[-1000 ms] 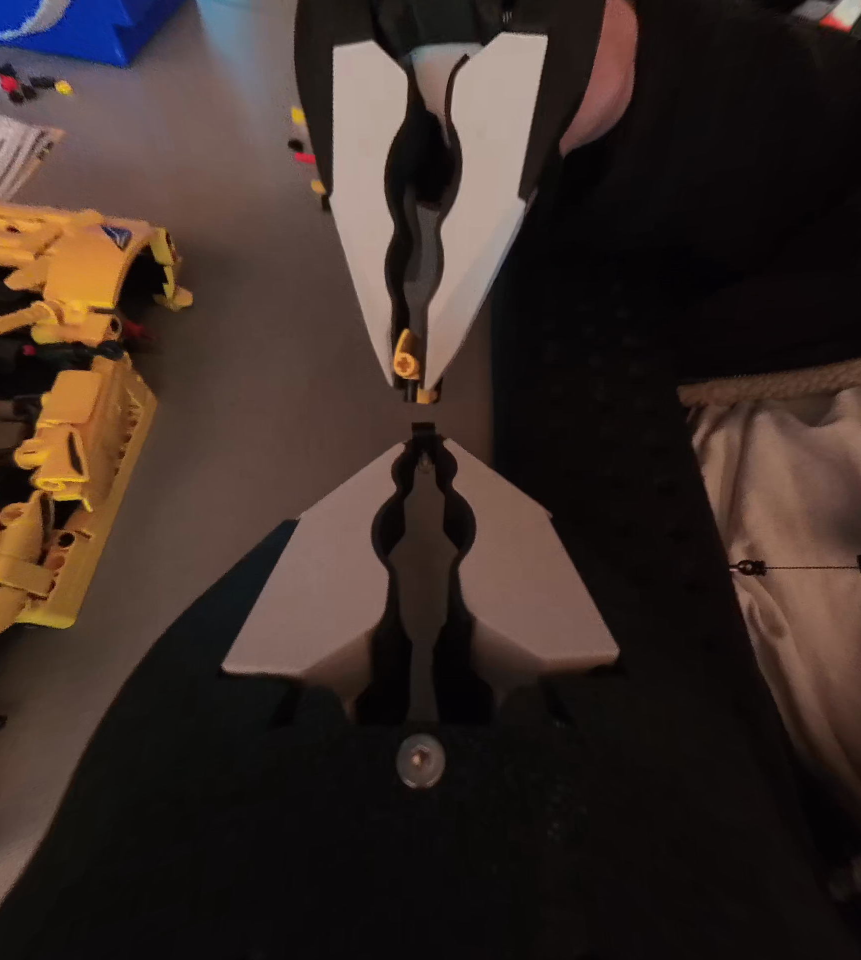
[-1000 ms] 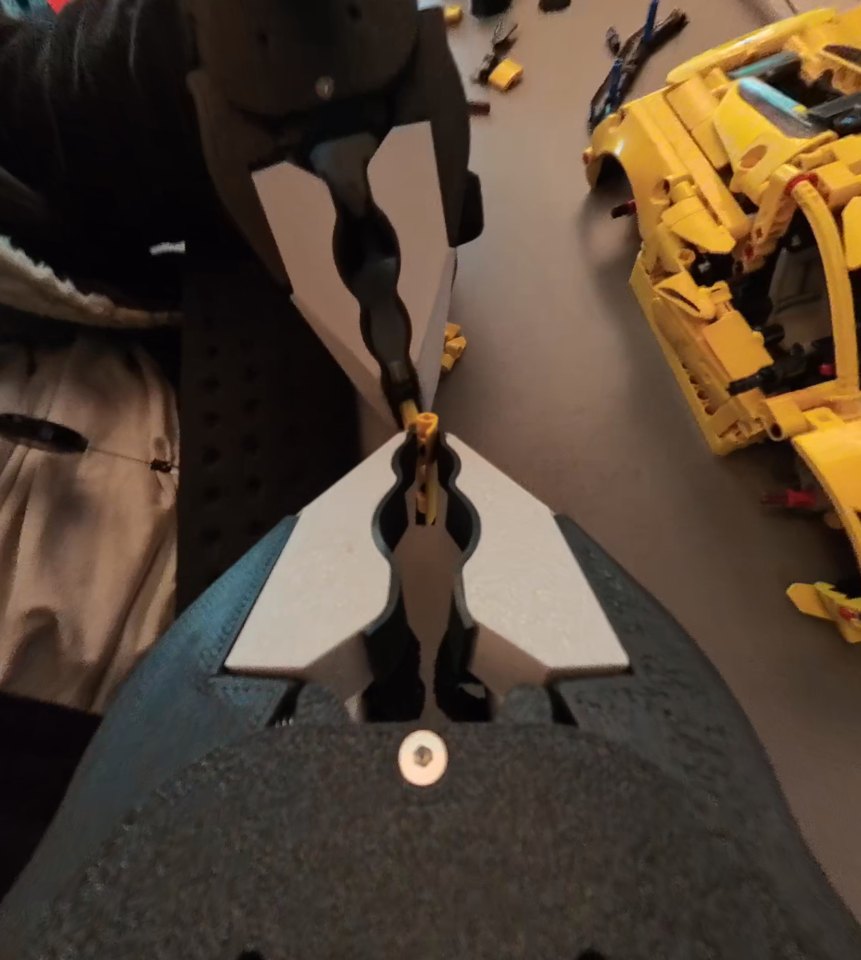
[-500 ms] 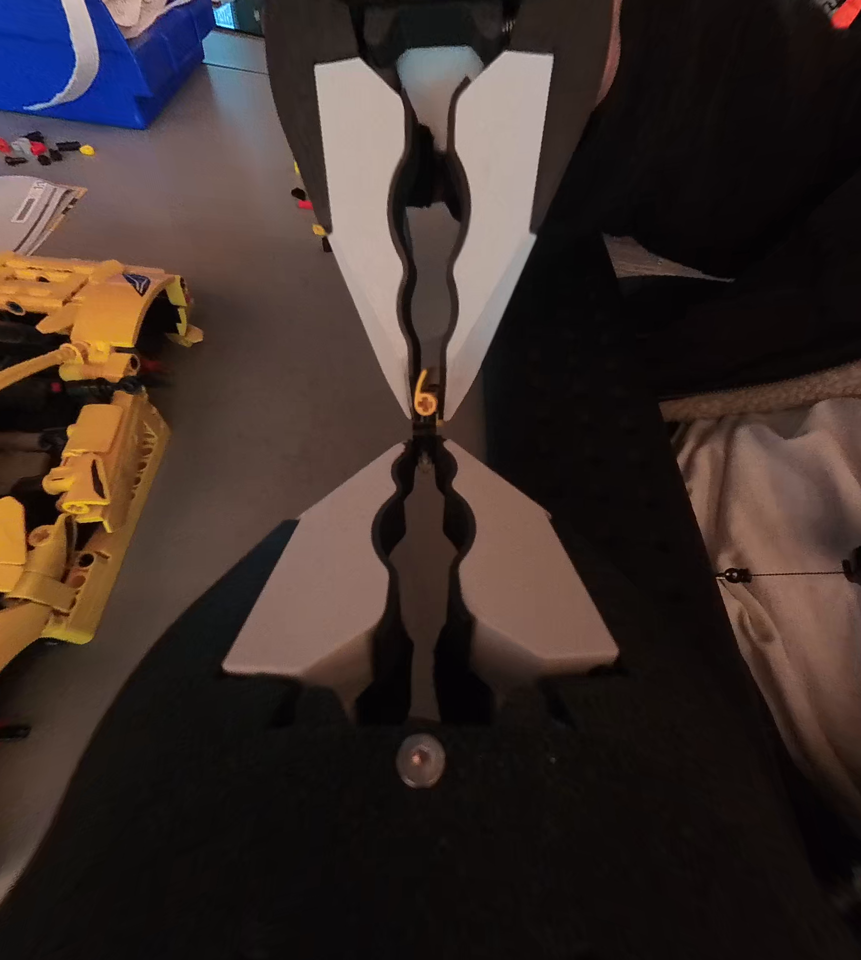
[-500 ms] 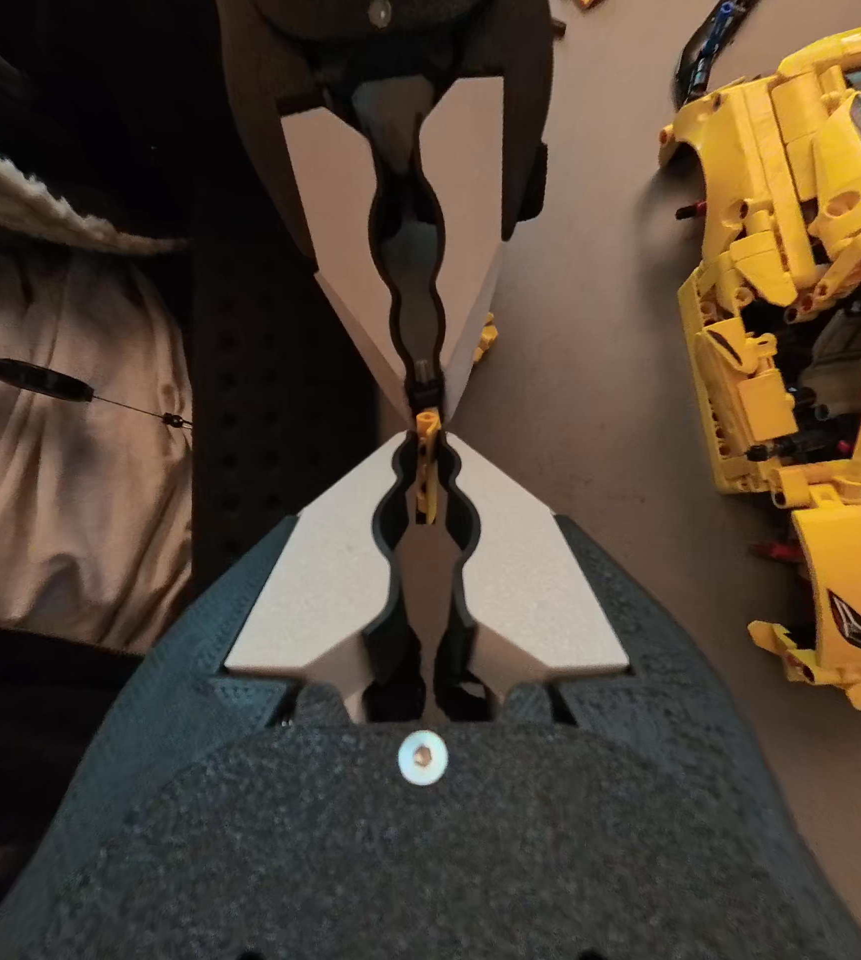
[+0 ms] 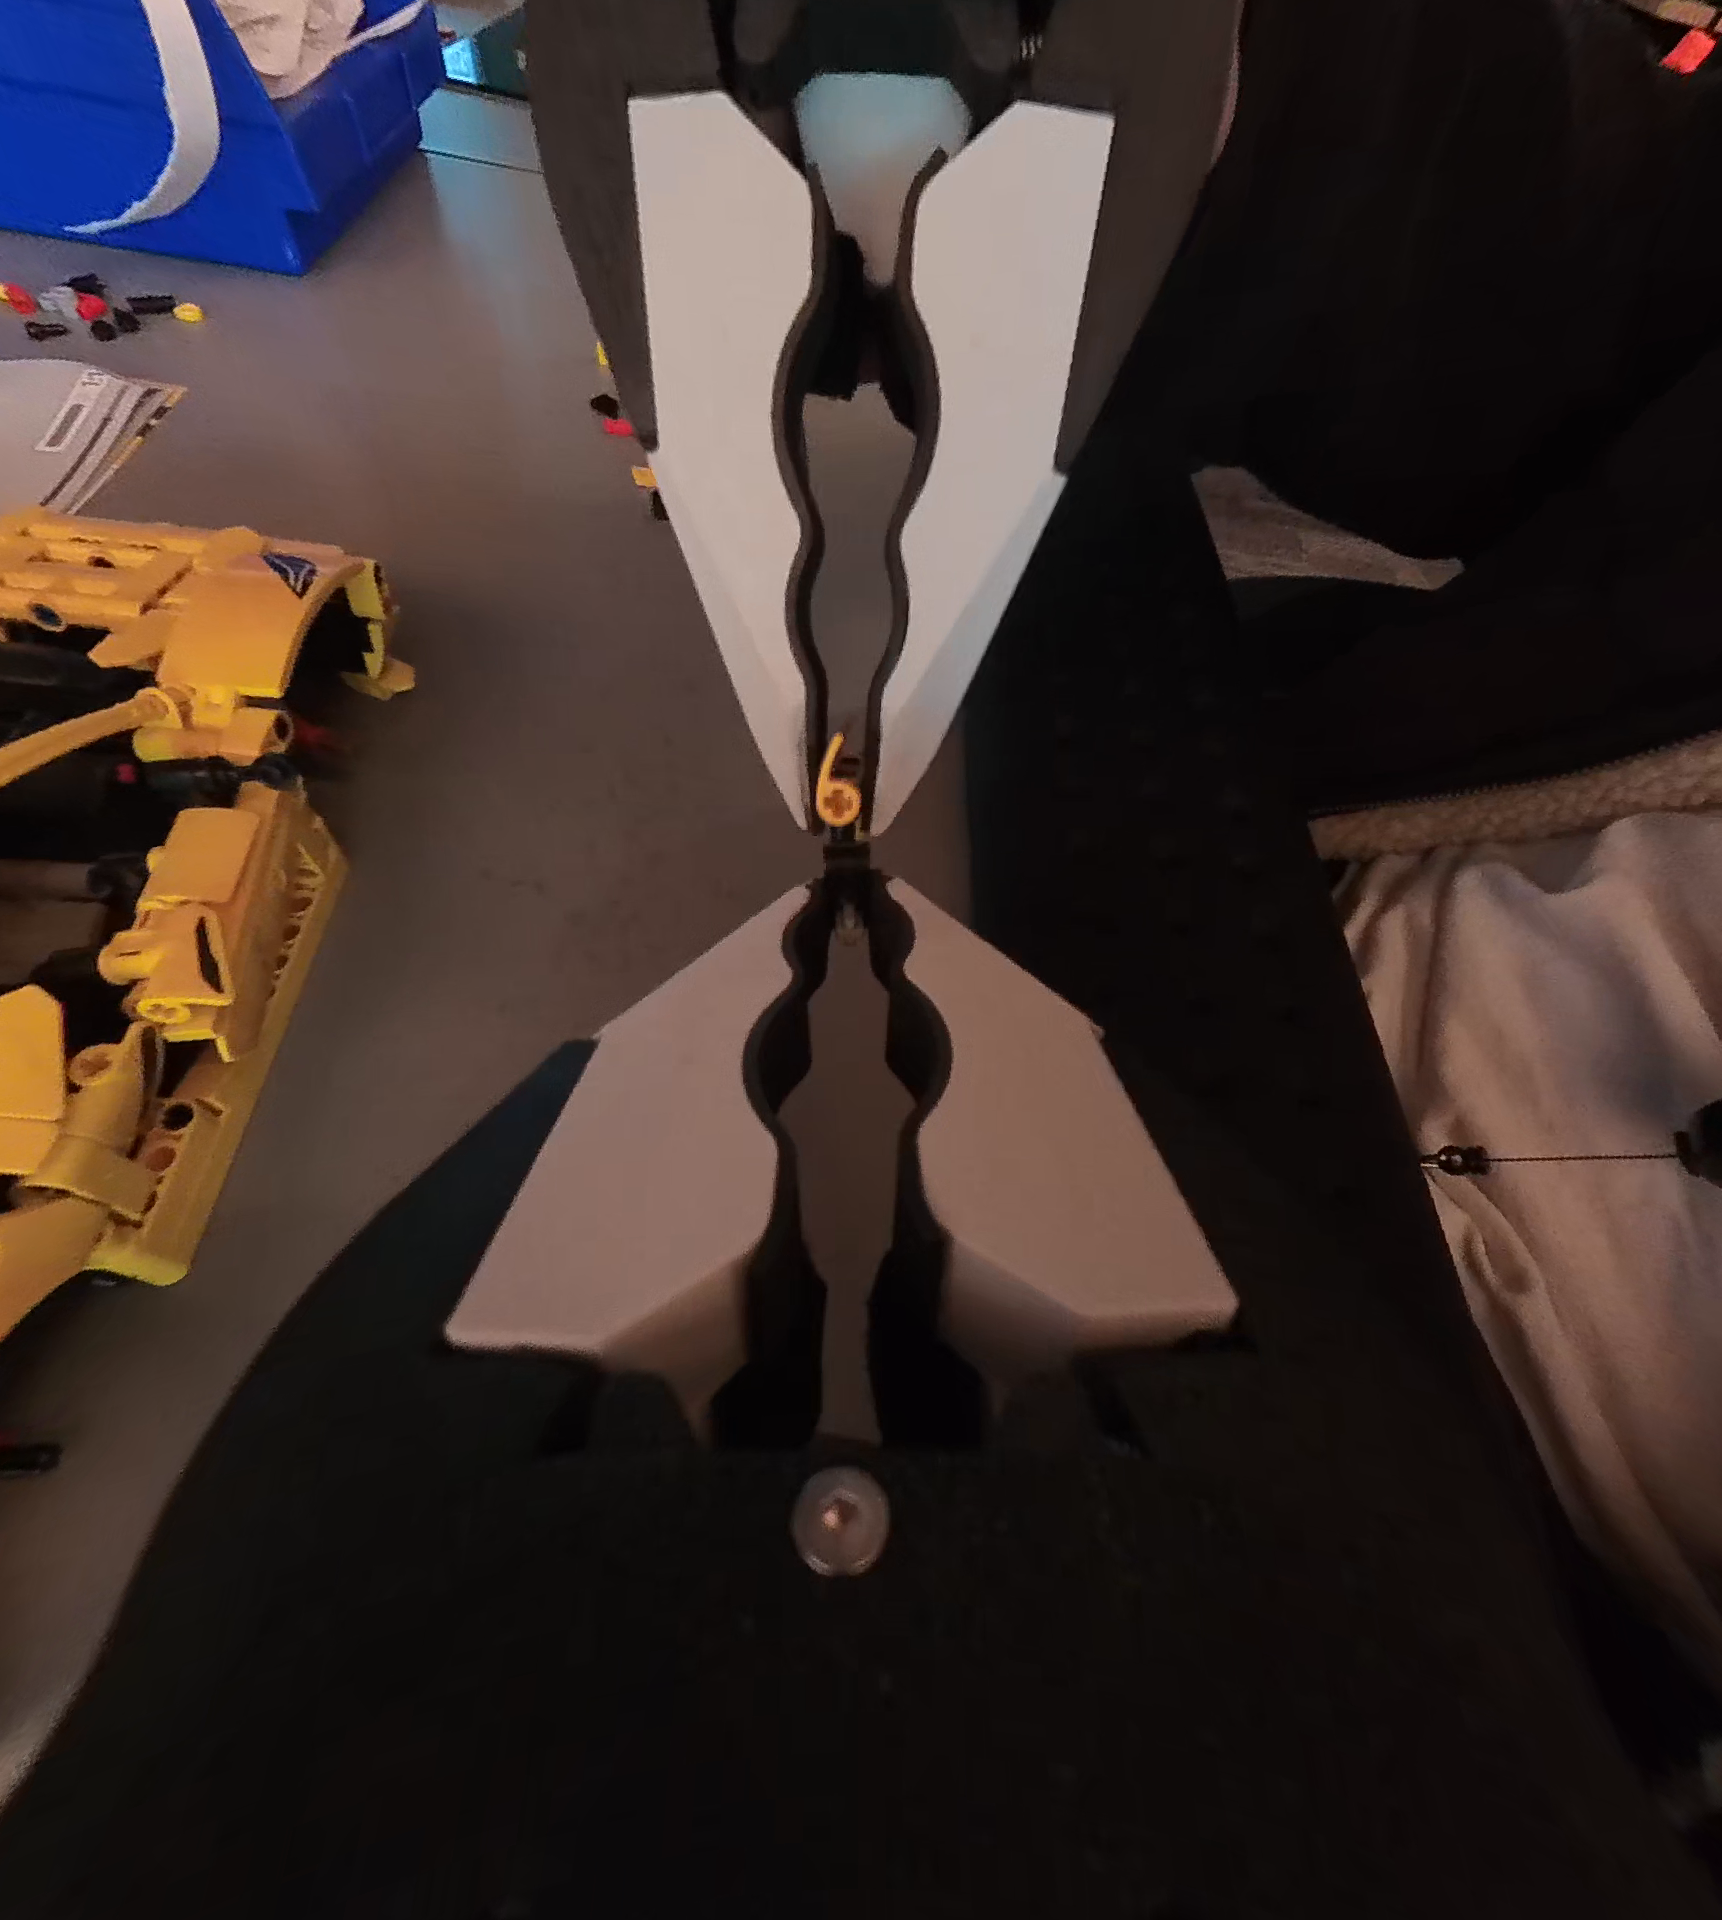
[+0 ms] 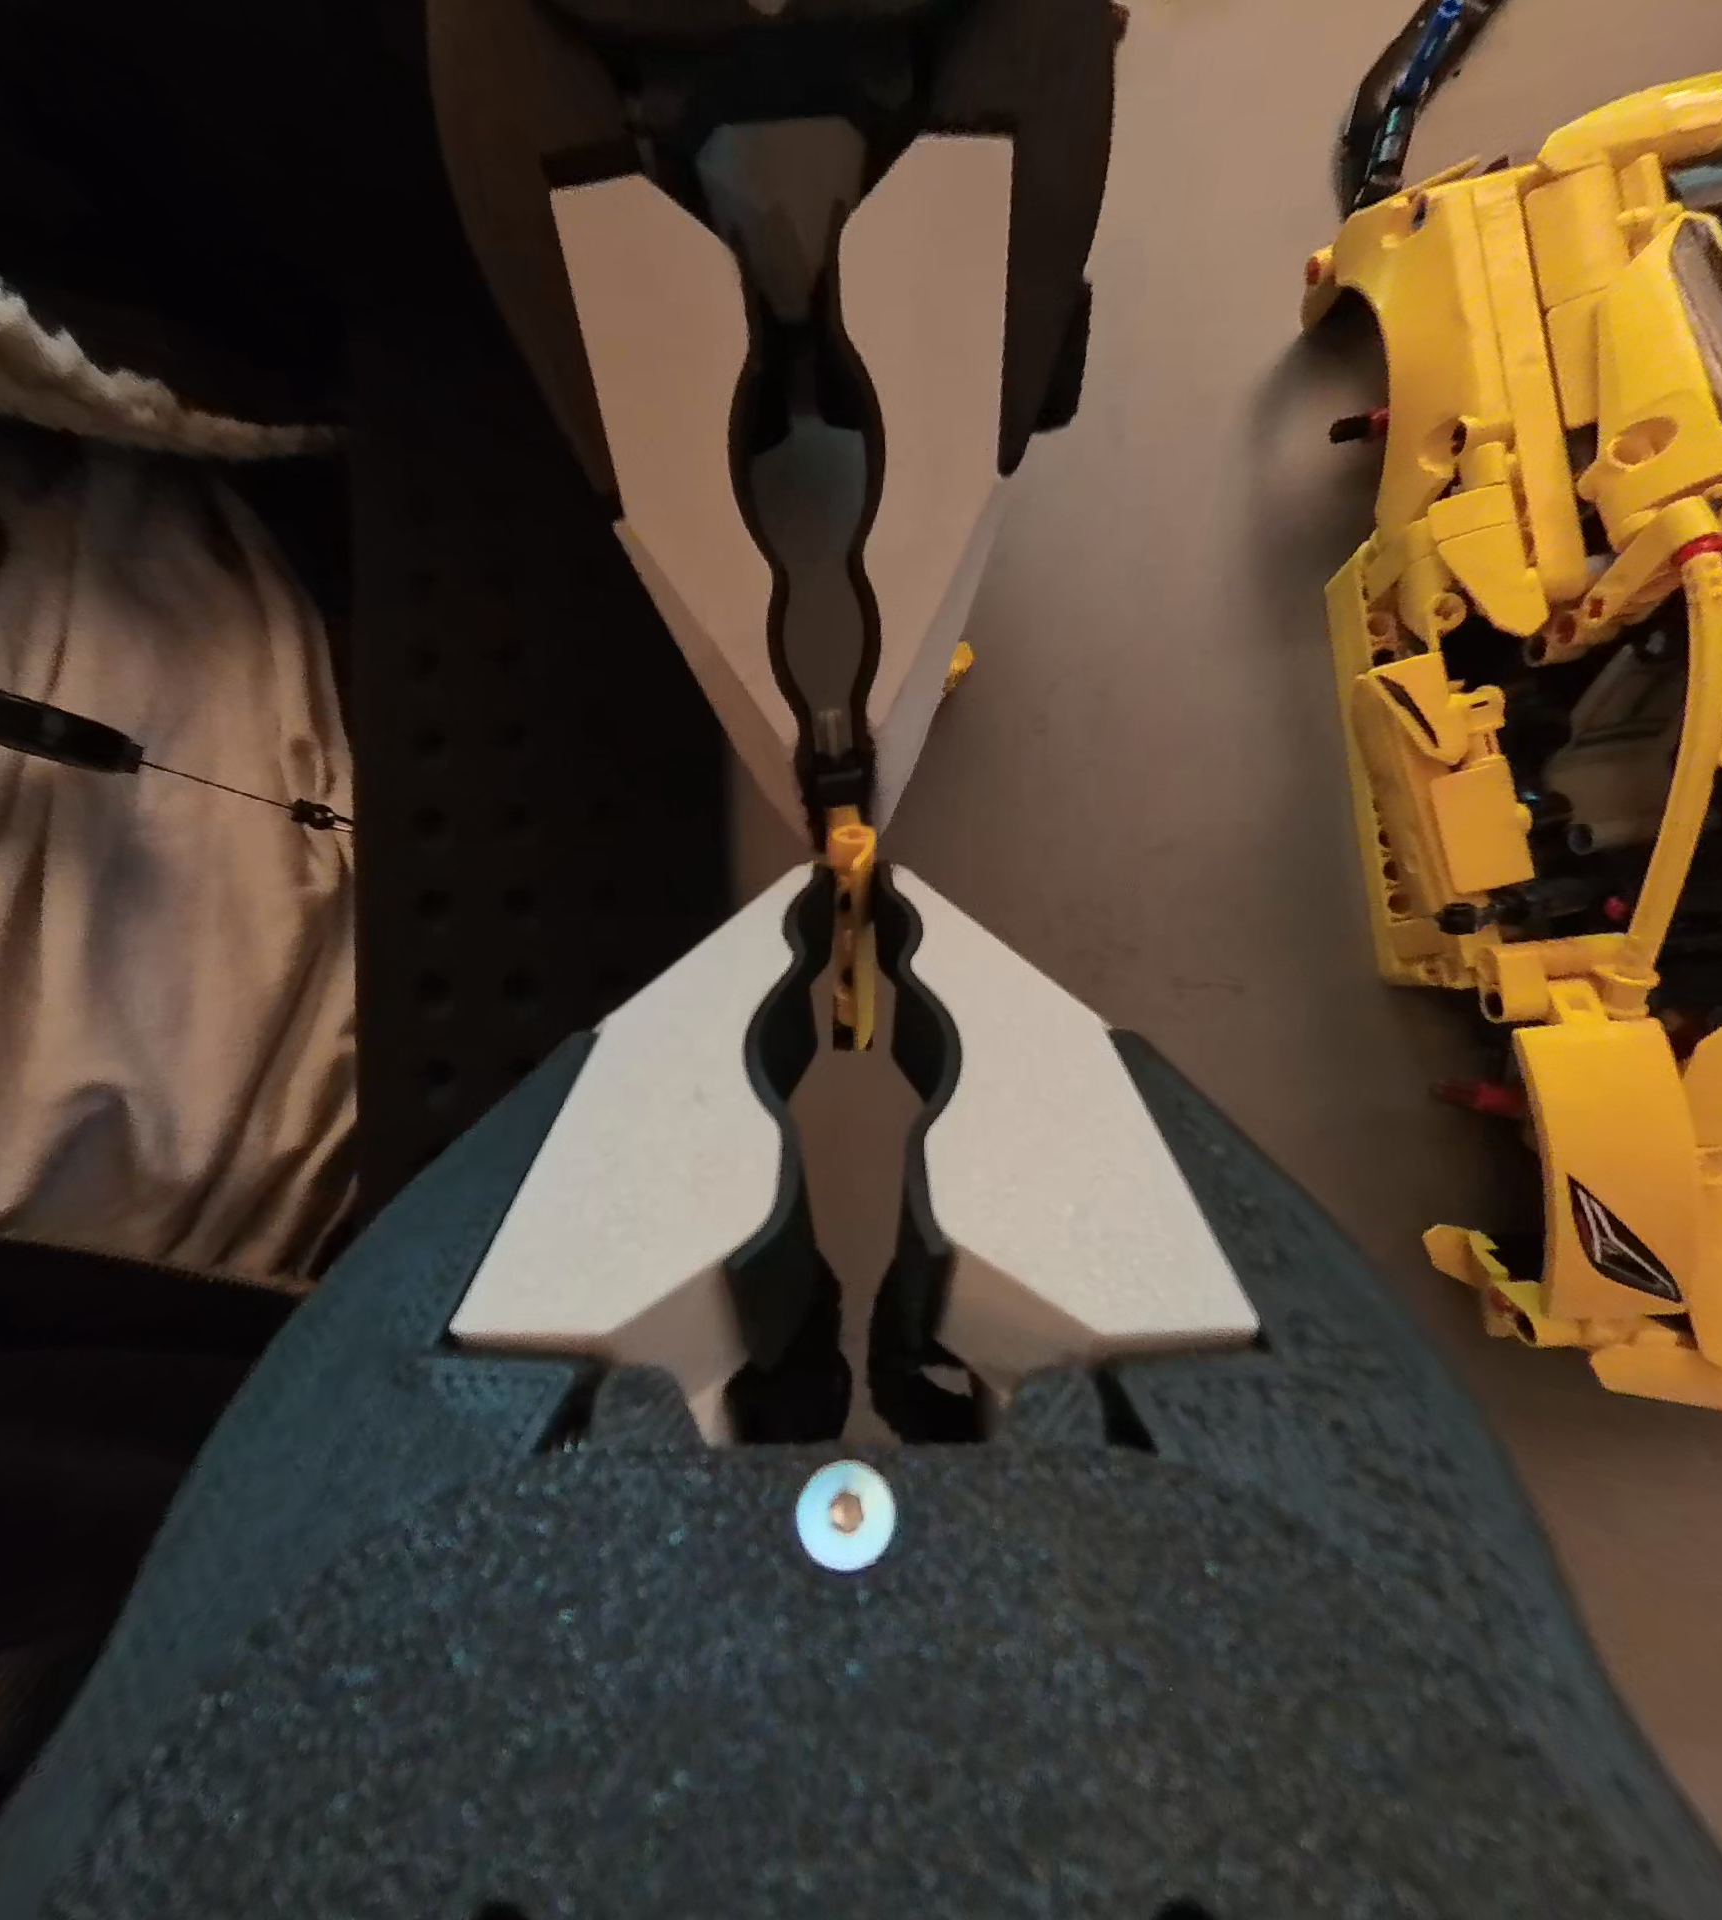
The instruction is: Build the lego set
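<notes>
Facing tip-to-tip: right gripper (image 6: 844, 883) pinching one yellow piece (image 6: 852, 935); left gripper (image 5: 844, 894) pinching one black pin (image 5: 844, 868).

yellow lego car (image 5: 57, 935): I see it cut off at frame edge
black pin (image 5: 844, 868): too small to identify
blue bin (image 5: 109, 114): cropped at top

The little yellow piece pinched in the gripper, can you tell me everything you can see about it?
The small yellow plastic Lego connector is thin and long, with a round hollow end and small holes along its side. It sits clamped between the tips of the right hand-held gripper, round end poking forward. That end meets a small black pin held by the left hand-held gripper. It hangs above the grey table, not touching it.
</notes>
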A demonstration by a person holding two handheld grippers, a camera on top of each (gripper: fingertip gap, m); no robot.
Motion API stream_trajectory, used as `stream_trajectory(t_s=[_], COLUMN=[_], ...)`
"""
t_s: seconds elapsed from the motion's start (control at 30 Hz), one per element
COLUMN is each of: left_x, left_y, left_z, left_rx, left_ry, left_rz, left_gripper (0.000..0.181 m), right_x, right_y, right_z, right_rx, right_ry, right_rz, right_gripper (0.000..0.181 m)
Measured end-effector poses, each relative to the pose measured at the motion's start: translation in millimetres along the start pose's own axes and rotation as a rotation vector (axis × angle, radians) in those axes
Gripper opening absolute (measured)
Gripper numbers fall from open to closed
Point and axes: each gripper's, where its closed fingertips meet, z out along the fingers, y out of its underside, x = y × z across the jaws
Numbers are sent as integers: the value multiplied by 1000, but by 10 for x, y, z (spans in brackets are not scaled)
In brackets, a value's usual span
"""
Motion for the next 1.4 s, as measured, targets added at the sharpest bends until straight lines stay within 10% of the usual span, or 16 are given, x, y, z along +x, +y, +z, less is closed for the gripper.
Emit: stream_trajectory(t_s=[0.8, 1.17, 1.4], left_x=[-129, -1340, -1559], left_y=[-268, -1146, -1110], left_z=[-132, -496, -543], left_rx=[181, 357, 479], left_ry=[46, 73, 147], left_rz=[-161, -297, -400], left_gripper=[5, 5, 5], right_x=[115, 1330, 1546], right_y=[-219, -821, -853], right_z=[-158, -856, -781], right_rx=[115, 164, 237], right_ry=[-197, -309, -422], right_rz=[71, 171, 185], right_gripper=[8, 7, 7])
